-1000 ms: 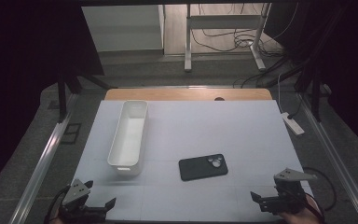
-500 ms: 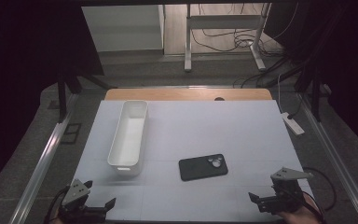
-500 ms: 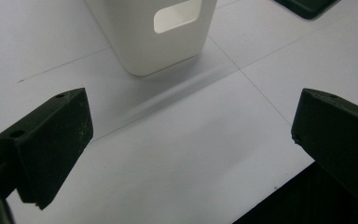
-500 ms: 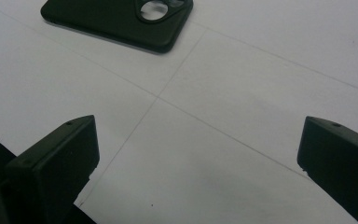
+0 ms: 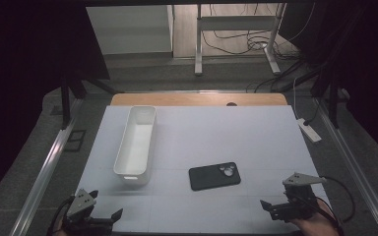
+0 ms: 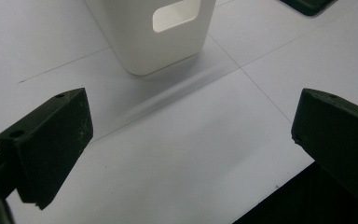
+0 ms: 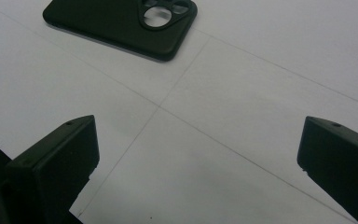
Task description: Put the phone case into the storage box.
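Note:
A black phone case lies flat, camera cutout up, on the white table mat, a little right of centre. A long white bin stands empty to its left. My left gripper sits at the mat's near left corner, open, with nothing between its jaws. In the left gripper view the left gripper faces the bin's handle end. My right gripper rests at the near right, open and empty. Beyond the right gripper, the phone case lies ahead and to the left.
A white power strip lies off the mat's right edge. A wooden strip borders the far side. Metal rails run along both sides. The near edge of the mat drops off by both grippers.
The right gripper has edged slightly to the left along the near edge. The left gripper, bin and phone case have stayed put.

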Demonstrator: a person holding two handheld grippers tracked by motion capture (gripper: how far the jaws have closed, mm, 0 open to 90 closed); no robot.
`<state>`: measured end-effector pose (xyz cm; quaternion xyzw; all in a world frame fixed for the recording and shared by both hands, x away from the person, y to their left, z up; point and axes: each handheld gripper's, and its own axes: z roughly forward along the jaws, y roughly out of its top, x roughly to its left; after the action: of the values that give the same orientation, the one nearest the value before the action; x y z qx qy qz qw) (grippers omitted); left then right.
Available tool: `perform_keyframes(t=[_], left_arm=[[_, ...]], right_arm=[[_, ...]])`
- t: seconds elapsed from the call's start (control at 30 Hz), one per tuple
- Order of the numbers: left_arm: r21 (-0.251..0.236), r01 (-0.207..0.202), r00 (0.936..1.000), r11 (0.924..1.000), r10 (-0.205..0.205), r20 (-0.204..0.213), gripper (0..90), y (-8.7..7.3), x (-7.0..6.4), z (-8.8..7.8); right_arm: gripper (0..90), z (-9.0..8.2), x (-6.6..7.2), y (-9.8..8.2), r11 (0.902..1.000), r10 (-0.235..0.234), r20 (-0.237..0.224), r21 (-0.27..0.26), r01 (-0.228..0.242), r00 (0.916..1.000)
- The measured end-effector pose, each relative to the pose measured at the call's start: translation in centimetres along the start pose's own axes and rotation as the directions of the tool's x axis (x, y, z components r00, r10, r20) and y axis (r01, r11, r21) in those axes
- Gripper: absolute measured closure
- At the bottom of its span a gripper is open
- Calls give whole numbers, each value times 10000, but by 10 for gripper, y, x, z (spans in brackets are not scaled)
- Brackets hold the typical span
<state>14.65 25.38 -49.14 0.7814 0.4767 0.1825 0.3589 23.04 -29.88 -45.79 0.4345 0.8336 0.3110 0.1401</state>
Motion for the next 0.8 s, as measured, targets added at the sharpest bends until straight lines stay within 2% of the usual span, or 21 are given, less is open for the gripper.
perform_keyframes(t=[0.8], left_arm=[[-21,105,9999,9999,-105,12,0,0,1,0]], right_arm=[[0,14,-1,19,9997,-213,-370,122,218,9991]])
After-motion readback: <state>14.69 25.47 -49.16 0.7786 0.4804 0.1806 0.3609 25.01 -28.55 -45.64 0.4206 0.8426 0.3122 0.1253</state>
